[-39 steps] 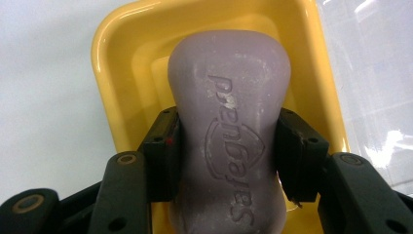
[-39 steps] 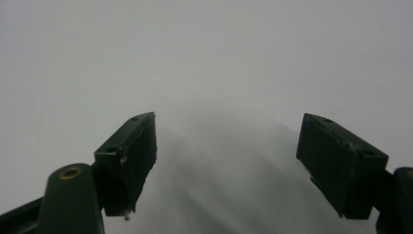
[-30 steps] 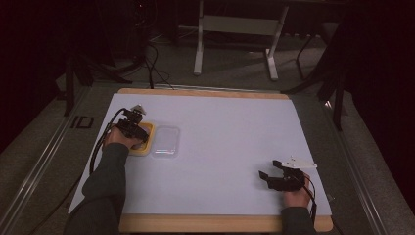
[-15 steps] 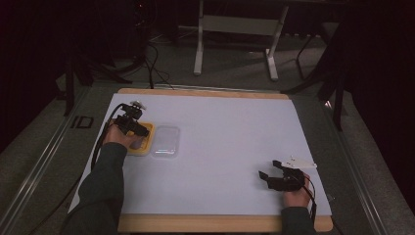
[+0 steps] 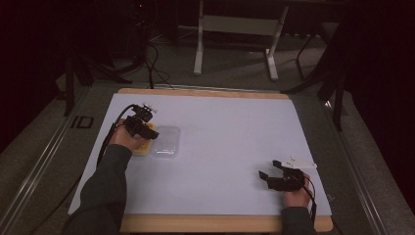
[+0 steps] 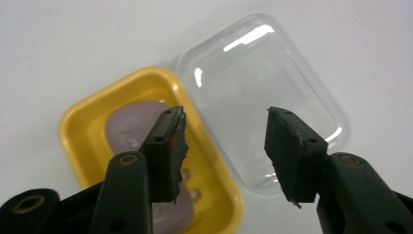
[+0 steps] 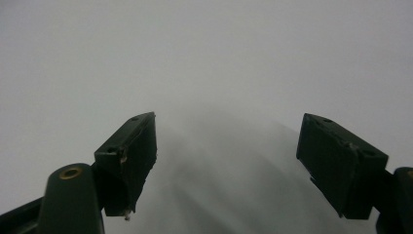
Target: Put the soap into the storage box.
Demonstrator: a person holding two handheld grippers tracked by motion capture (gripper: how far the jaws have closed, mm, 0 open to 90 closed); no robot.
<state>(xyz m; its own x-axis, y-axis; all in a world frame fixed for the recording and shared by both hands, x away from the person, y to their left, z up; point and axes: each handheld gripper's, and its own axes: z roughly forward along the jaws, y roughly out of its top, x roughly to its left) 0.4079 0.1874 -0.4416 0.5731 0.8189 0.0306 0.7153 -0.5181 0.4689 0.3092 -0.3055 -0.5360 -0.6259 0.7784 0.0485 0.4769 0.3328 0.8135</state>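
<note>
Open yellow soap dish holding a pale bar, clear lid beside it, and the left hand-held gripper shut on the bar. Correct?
Not quite: the left hand-held gripper is open, its jaws apart above the yellow soap dish and clear lid, as the left gripper view shows. The rest stands.

In the left gripper view, the yellow tray (image 6: 87, 126) is cut off by the bottom frame edge, and the left jaw covers part of the pale block (image 6: 131, 126) inside it. In the high view, the left gripper (image 5: 139, 125) hides most of the tray.
</note>
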